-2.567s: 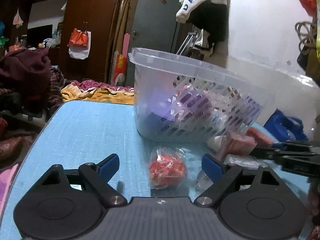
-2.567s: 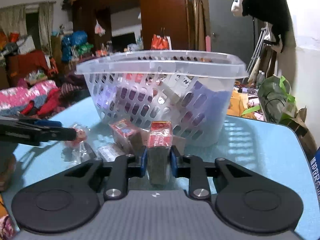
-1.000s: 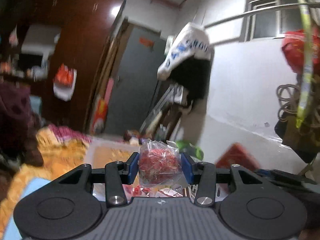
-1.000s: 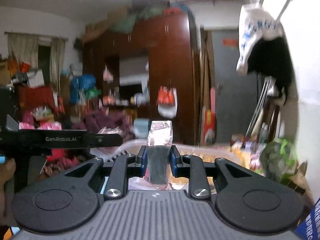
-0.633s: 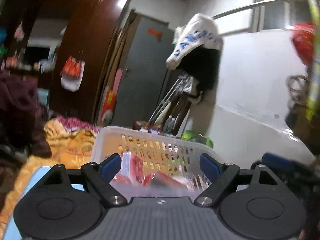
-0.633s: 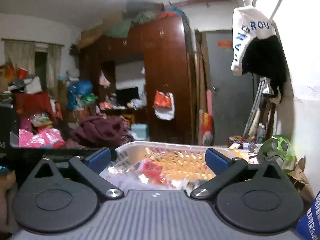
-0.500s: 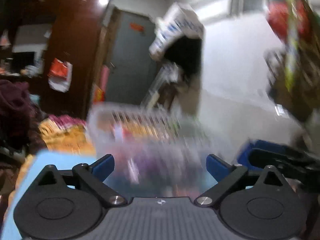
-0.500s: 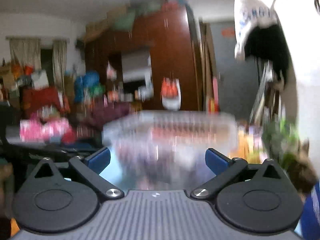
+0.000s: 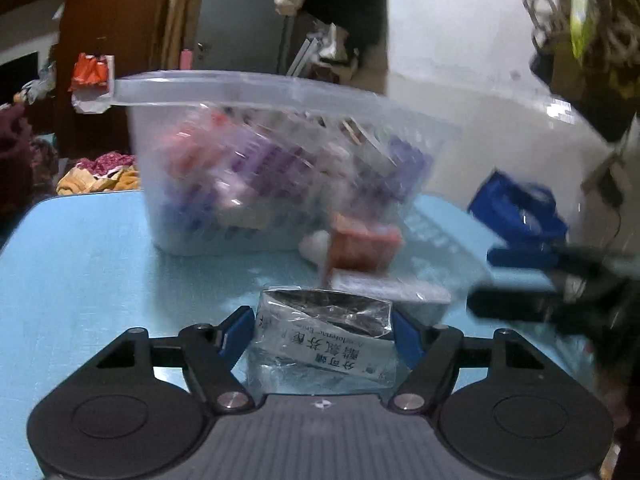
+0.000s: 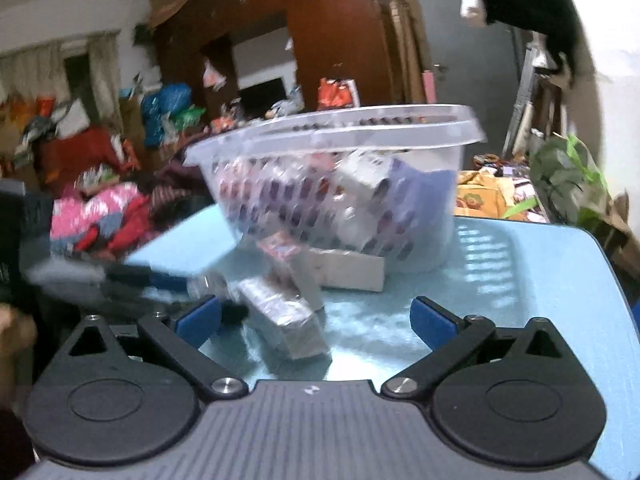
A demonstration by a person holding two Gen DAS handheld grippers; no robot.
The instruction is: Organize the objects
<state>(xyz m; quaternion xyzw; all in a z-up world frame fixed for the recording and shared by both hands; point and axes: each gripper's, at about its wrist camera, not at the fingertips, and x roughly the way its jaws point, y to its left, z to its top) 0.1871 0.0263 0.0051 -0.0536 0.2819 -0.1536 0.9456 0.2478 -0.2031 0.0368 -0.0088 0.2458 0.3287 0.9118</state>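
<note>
- Left gripper (image 9: 324, 330) closed on wrapped box (image 9: 326, 340), low over table (image 9: 80, 260), near basket (image 9: 280, 160).
- Right gripper (image 10: 316, 320) wide open, empty, over pack (image 10: 286, 322).
- Risk: slick wrap slipping; grippers colliding.

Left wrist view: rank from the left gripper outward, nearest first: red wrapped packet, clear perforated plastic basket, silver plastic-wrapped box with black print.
1. Silver plastic-wrapped box with black print: between the fingers of the left gripper, which look closed on it.
2. Red wrapped packet: on the blue table, ahead and slightly right.
3. Clear perforated plastic basket: behind the packet, centre.
</note>
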